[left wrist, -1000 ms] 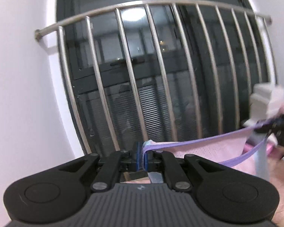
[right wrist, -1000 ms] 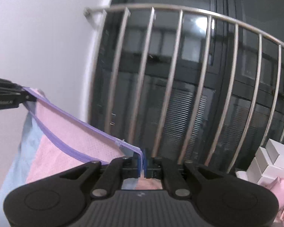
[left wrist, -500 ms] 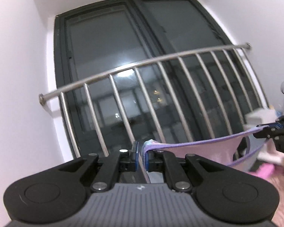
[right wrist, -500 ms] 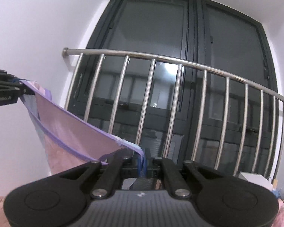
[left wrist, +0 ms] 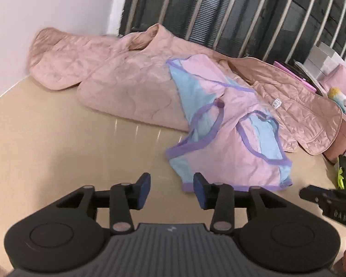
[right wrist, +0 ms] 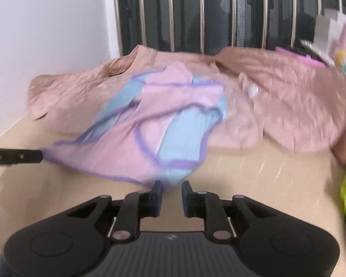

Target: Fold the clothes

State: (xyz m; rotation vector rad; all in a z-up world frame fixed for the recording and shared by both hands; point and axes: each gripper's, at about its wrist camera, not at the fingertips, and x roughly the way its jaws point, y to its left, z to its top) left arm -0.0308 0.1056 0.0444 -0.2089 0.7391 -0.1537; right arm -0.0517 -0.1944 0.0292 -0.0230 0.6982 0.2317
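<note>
Left wrist view: the left tongs (left wrist: 171, 190) are spreading, nothing between them; the pink, blue and purple-trimmed thin garment (left wrist: 228, 129) lies on the glossy beige desk (left wrist: 57, 138), partly over a quilted pink jacket (left wrist: 126, 78). Right wrist view: the right tongs (right wrist: 171, 198) are parting at the garment's hem (right wrist: 170, 176); dropped crumpled, it may fold crooked.

No legible text; garment tag (left wrist: 276, 103) unreadable

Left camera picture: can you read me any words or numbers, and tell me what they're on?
No text reads clearly.
White tag on the pink quilted jacket: print too small to read.
Side of the right claw, jaws opening, nothing gripped: white letters, blurred and cut off.
</note>
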